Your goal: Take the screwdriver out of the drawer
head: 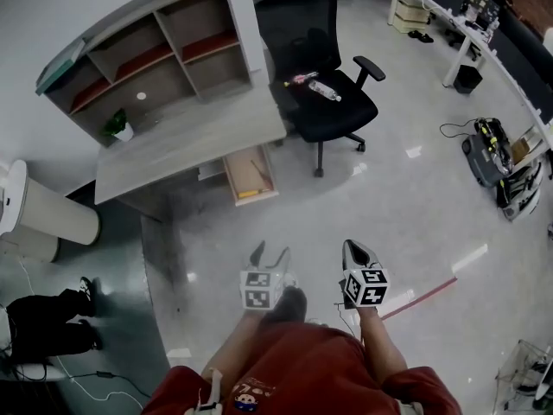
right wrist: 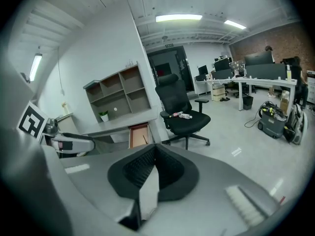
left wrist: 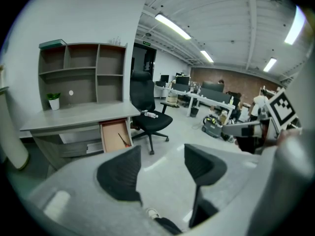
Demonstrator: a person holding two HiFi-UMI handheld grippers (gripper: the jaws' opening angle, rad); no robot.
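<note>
The wooden drawer (head: pixel 251 174) stands pulled out from under the grey desk (head: pixel 186 137), far ahead of me. Inside it lies the screwdriver (head: pixel 256 180), a thin shaft with a yellow handle toward the drawer's front. My left gripper (head: pixel 270 254) is held low near my body, open, with nothing between its jaws. Beside it my right gripper (head: pixel 356 251) is shut on nothing. In the left gripper view the drawer (left wrist: pixel 115 135) and screwdriver (left wrist: pixel 123 139) show beyond the open left gripper (left wrist: pixel 162 166). The right gripper view has the right gripper (right wrist: pixel 155 154) below the distant drawer (right wrist: pixel 139 134).
A black office chair (head: pixel 324 102) with a bottle (head: pixel 325 90) on its seat stands right of the drawer. A shelf hutch (head: pixel 147 59) tops the desk, with a small plant (head: pixel 119 128). A white bin (head: pixel 43 214) sits at left. Grey floor lies between me and the desk.
</note>
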